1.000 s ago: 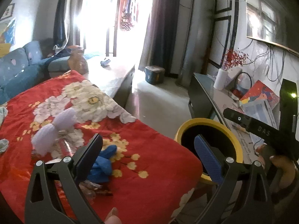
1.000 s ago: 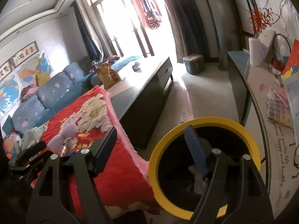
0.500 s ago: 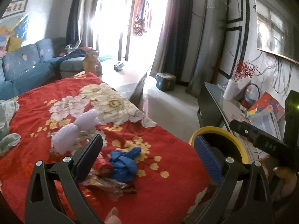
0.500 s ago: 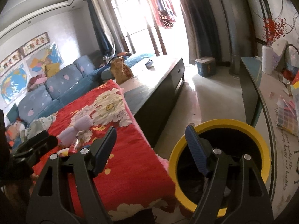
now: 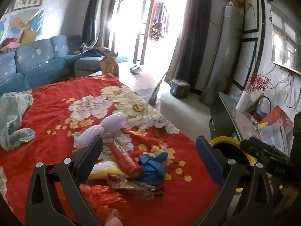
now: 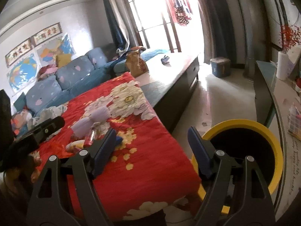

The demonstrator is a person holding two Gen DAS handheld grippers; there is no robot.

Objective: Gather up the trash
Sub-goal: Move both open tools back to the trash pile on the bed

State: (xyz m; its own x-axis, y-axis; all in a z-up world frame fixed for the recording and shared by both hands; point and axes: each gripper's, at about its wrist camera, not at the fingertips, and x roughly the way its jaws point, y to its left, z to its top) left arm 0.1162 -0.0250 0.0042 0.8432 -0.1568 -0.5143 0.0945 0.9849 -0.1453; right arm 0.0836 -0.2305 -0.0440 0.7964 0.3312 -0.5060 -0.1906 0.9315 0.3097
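A small trash pile lies on the red floral cloth (image 5: 56, 113): a red tube (image 5: 125, 159), a crumpled blue glove (image 5: 152, 164), a yellow-white wrapper (image 5: 105, 170), a crinkled clear wrapper (image 5: 131, 185) and pale purple foam sleeves (image 5: 105, 128). My left gripper (image 5: 149, 143) hovers open just short of the pile, holding nothing. The black bin with a yellow rim (image 6: 242, 122) stands on the floor off the cloth's right corner. My right gripper (image 6: 152, 132) is over that corner beside the bin, its jaws opening with nothing between them.
A pale green rag (image 5: 13, 113) lies at the cloth's left. Beyond are a blue sofa (image 6: 75, 75), a dark low table (image 6: 175, 86) with a brown paper bag (image 6: 136, 64), and a blue box (image 6: 220, 66) on the floor. A cluttered glass side table (image 5: 244, 120) stands right.
Both grippers have swung left, away from the bin and over the cloth. The bin has slid to the right in both views, and the trash pile has come between the left fingers.
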